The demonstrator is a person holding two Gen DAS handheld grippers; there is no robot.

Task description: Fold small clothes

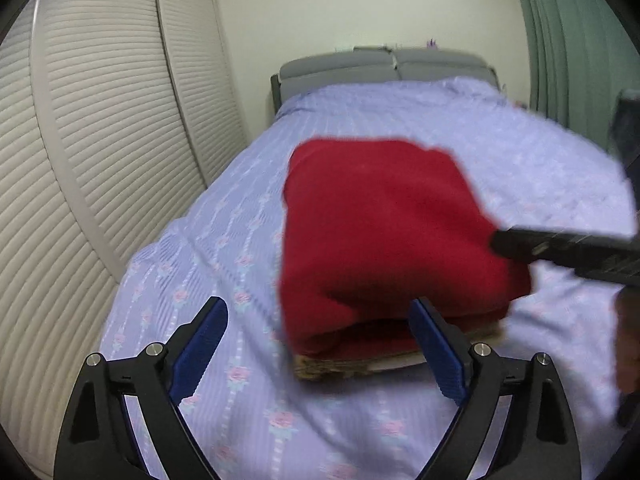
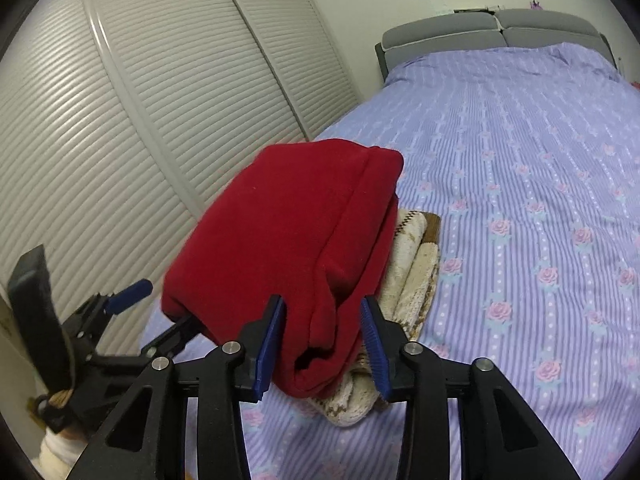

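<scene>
A folded red garment (image 1: 380,232) (image 2: 288,224) lies on top of a folded cream and brown knit piece (image 1: 332,366) (image 2: 416,264) on the bed. My left gripper (image 1: 322,340) stands open and wide at the stack's near edge, its right pad beside the red cloth, nothing pinched. In the right wrist view one of its blue fingertips (image 2: 132,294) shows at the left of the red cloth. My right gripper (image 2: 326,344) is shut on the near folded corner of the red garment, both blue pads against the cloth. One of its black fingers (image 1: 520,244) reaches in from the right.
The bed sheet (image 1: 240,420) (image 2: 520,200) is lilac, striped, with pink roses, and stretches far to a grey headboard (image 1: 380,64) (image 2: 480,28). White louvered closet doors (image 1: 80,120) (image 2: 140,100) run close along the bed's left side. A green curtain (image 1: 568,40) hangs at the right.
</scene>
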